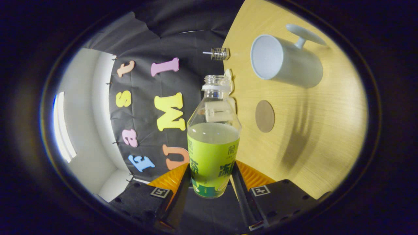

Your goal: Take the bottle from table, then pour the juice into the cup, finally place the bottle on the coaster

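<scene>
Hand-held gripper (211, 179) pinching an uncapped clear plastic bottle (214, 137), green-labelled and part full of pale juice, with white ceramic cup (284, 62) and round brown coaster (264, 116) beyond on the light wooden table (326, 130).

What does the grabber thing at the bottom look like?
The gripper has two fingers with ribbed, grooved inner faces. Behind each finger sits a chunky black block with small round holes in it. Each block carries a little square white tag printed with a black blocky pattern. No cables or sleeves can be seen.
</scene>
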`<state>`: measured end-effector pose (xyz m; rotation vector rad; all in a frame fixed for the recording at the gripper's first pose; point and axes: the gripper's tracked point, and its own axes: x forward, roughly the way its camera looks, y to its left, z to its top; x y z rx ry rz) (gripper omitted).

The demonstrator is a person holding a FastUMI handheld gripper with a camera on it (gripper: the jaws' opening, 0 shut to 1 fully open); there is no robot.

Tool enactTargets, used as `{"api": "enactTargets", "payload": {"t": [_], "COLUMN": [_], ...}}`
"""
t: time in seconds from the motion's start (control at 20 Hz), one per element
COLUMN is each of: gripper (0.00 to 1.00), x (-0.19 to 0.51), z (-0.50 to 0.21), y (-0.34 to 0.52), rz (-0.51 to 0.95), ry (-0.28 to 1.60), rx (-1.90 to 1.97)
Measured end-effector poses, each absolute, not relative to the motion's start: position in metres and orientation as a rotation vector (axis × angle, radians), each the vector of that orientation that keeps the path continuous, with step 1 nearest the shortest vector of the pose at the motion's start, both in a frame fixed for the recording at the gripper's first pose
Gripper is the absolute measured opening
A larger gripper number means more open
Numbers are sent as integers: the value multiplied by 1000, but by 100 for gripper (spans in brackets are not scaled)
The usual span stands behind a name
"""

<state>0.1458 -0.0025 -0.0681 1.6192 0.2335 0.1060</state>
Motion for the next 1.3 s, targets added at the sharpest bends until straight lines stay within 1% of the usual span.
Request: {"api": "enactTargets", "payload": {"t": [0.5, 1.3], "gripper": [75, 75], "x": [152, 158], "z": [-39, -8], "y": [-29, -30], "rz": [115, 160], "ry": [135, 50], "rx": [1776, 1901]}}
